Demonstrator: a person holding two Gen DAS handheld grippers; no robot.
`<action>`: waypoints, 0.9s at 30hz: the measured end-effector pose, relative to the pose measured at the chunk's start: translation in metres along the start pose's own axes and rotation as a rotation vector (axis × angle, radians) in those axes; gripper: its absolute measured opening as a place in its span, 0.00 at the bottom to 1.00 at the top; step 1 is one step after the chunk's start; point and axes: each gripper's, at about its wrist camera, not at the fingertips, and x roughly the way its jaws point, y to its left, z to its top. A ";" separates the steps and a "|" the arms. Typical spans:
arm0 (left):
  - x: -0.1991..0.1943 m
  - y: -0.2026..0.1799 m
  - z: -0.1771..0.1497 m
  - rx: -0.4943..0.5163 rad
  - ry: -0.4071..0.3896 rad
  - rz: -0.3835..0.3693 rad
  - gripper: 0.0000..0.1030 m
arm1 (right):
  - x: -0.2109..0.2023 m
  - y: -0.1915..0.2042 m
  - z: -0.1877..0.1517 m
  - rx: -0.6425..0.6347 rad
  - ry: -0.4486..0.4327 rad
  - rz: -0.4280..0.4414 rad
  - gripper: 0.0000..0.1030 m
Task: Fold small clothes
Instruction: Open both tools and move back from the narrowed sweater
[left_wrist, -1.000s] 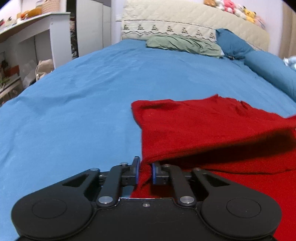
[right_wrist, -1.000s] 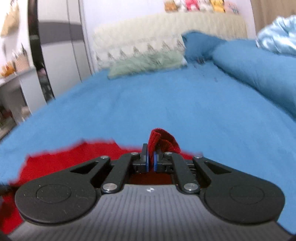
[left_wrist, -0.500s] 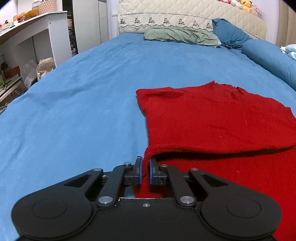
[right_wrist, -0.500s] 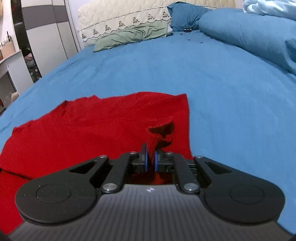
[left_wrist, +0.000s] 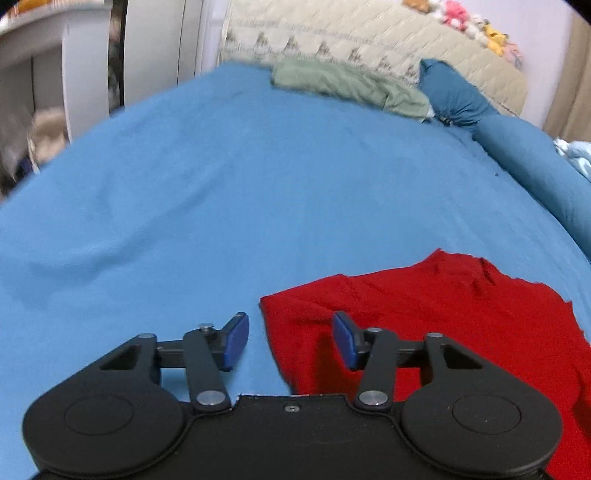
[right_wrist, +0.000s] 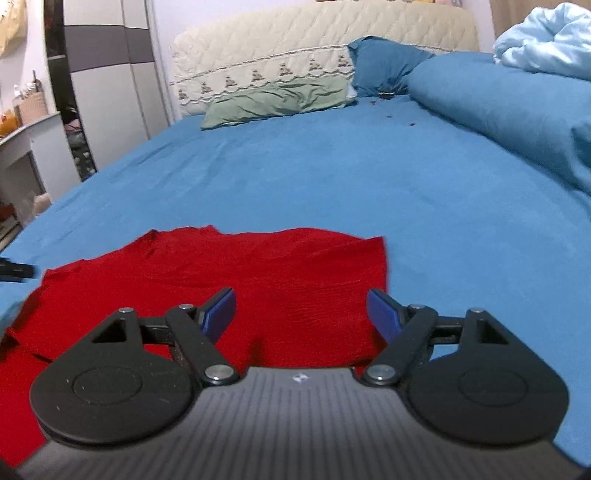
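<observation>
Red knit cloth garment (left_wrist: 424, 325) lies flat on blue bed sheet (left_wrist: 258, 192), near end of bed. Left gripper (left_wrist: 290, 339) w/ black body and blue pads has its jaws spread wide, holding nothing; left pad (left_wrist: 234, 339) over bare sheet, right pad over the garment's left part, garment's left edge runs betw. them. Can't tell if pads touch fabric or hover. Garment's near part hidden behind gripper body, right side cut off by frame edge. Left view blurred, esp. the far left.

Right gripper (right_wrist: 301, 314), black w/ grey ribbed body, also spread wide, nothing betw. the pads. Left pad (right_wrist: 218, 314) over red knit garment (right_wrist: 258, 280); right pad at the garment's right edge. Garment's near edge hidden under gripper; a fold line shows at near left, lower layer cut off by frame. Small dark object at far left edge (right_wrist: 16, 273), mostly out of frame, can't ID.

Far end: green pillow (right_wrist: 273, 99), dark blue pillow (right_wrist: 384, 66), cream quilted headboard (right_wrist: 314, 44). Rolled blue duvet (right_wrist: 517, 110) along right side, pale blue blanket (right_wrist: 546, 40) behind it, partly cut off. Plush toys (left_wrist: 461, 22) on headboard, blurry.
</observation>
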 end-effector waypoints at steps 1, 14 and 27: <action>0.011 0.004 0.001 -0.029 0.024 -0.015 0.46 | 0.001 0.002 -0.002 -0.012 0.004 0.005 0.91; -0.003 -0.006 -0.001 -0.015 -0.073 0.087 0.12 | 0.002 0.018 -0.010 -0.117 -0.005 0.028 0.91; -0.038 -0.045 -0.090 0.097 -0.024 -0.033 0.40 | 0.014 0.013 -0.039 -0.105 0.076 0.062 0.91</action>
